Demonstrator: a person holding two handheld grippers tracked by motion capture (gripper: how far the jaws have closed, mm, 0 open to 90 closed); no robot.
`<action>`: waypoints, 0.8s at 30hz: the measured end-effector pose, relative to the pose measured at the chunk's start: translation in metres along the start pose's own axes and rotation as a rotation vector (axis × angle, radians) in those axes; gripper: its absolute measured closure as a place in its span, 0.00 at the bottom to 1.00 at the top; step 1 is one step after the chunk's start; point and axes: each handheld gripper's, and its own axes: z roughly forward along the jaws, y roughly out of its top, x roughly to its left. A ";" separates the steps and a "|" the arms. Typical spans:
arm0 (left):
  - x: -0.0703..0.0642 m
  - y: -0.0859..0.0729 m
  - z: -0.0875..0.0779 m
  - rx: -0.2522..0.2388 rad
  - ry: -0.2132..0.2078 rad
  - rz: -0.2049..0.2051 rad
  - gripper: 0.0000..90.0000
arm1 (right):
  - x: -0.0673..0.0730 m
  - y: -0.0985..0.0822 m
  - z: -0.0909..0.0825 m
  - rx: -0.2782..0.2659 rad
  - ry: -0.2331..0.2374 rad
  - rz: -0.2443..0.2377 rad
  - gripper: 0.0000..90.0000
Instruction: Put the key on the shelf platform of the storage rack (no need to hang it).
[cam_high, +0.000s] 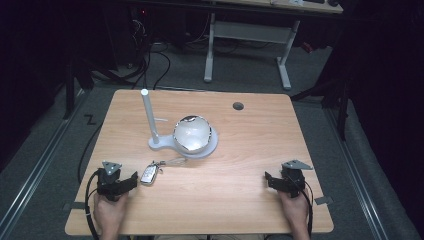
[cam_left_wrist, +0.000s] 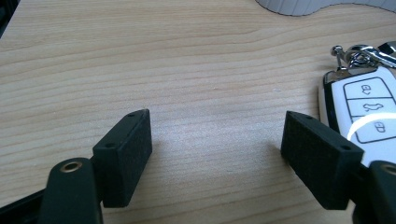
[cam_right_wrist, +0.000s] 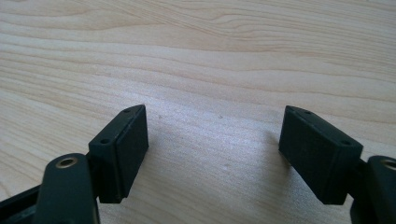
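A white car key fob (cam_high: 149, 174) with a metal ring lies on the wooden table (cam_high: 250, 145), left of centre. My left gripper (cam_high: 126, 182) rests just left of it, open, jaws wide apart over bare wood. In the left gripper view the fob (cam_left_wrist: 366, 112) lies beside the right-hand jaw, outside the gap, and the left gripper (cam_left_wrist: 215, 151) holds nothing. A white stand with an upright post (cam_high: 149, 117) and a round white bowl (cam_high: 192, 134) sits mid-table. My right gripper (cam_high: 272, 181) rests open near the front right, and in the right gripper view the right gripper (cam_right_wrist: 212, 149) has bare wood between its jaws.
A cable hole (cam_high: 238, 106) marks the table's far side. Beyond the table stand a white desk frame (cam_high: 247, 35) and cables on grey floor. Metal rails run along the floor at both sides.
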 end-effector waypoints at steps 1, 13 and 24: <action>0.000 0.000 0.000 0.001 -0.001 0.001 0.28 | 0.000 0.000 0.000 0.001 0.001 0.000 0.27; 0.000 0.000 0.000 0.004 -0.004 0.001 0.28 | 0.000 0.000 0.000 0.000 0.000 0.000 0.27; 0.000 0.003 -0.003 0.052 -0.017 -0.001 0.27 | 0.000 0.000 0.000 0.000 0.000 0.002 0.27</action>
